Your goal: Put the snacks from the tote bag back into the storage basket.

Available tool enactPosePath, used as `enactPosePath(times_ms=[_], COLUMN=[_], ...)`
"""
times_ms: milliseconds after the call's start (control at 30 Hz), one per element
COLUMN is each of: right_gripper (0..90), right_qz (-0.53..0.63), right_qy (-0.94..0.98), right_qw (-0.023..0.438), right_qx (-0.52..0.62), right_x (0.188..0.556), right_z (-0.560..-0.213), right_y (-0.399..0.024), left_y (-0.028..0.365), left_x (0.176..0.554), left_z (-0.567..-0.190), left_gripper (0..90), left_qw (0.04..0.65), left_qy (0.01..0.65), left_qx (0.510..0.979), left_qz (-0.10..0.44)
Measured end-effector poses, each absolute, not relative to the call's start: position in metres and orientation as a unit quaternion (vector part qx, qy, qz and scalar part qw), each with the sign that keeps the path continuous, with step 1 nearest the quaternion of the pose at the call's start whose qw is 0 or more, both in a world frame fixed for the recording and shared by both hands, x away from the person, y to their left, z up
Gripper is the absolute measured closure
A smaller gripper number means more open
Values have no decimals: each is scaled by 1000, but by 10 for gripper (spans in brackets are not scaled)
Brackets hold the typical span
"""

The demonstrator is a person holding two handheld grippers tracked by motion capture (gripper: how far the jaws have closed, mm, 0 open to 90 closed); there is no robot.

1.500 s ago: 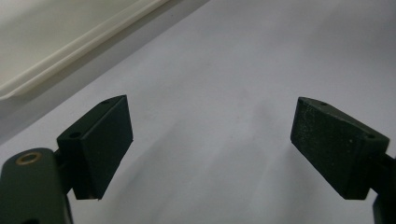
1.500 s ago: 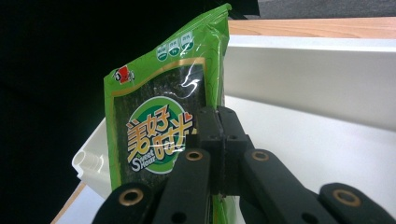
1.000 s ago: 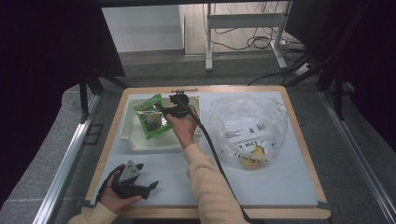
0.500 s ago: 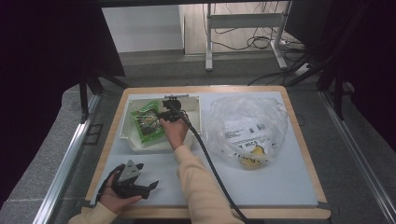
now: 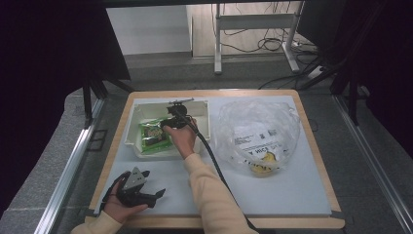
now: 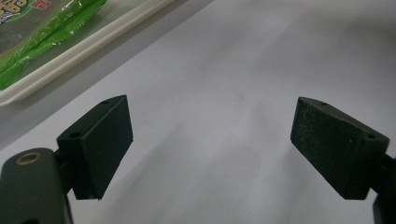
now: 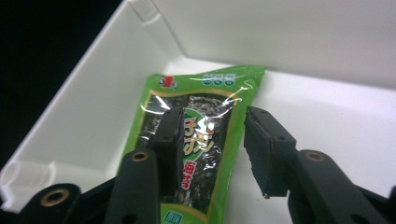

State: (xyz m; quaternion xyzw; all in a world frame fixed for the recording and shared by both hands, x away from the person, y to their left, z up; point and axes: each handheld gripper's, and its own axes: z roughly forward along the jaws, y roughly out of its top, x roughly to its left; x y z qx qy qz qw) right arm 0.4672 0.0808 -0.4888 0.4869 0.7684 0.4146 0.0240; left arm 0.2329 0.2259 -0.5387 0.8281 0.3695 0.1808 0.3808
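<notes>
Right gripper (image 7: 208, 149) standing over the seaweed packet (image 7: 196, 144) in the white tray (image 7: 84, 126).

In the right gripper view the jaws have just been opening and are now sitting part open, straddling the green packet at centre frame; the pads are not pressing it. The packet is lying flat on the tray floor. In the high view, the left gripper (image 5: 158, 195) is resting at lower left, jaws standing wide with nothing between them.
</notes>
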Motion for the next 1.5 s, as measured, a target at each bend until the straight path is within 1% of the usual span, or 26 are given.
enactPosePath(times_ms=[167, 333, 567, 867, 1067, 1333, 1500], right_gripper=[517, 467, 442, 409, 398, 395, 390], right_qz=[421, 418, 425, 433, 436, 449, 446], right_qy=[780, 802, 823, 834, 835, 829, 829], right_qw=[31, 27, 42, 58, 72, 86, 105], right_qx=[462, 425, 373, 337, 328, 323, 320], right_x=[460, 450, 431, 413, 398, 376, 361], right_z=[-478, -472, -457, -446, -440, -436, -434], right_y=[74, 71, 61, 41, 14, -34, -64], left_y=[226, 226, 227, 229, 229, 228, 228], left_x=[233, 233, 233, 234, 235, 234, 235], left_z=[-539, -540, -539, -540, -541, -541, -541], left_gripper=[128, 128, 129, 128, 129, 129, 128], left_qw=[379, 378, 376, 374, 370, 371, 368], left_qy=[370, 371, 371, 374, 374, 377, 378], left_qx=[829, 828, 828, 828, 829, 826, 827], left_qz=[181, 182, 187, 187, 190, 194, 194])
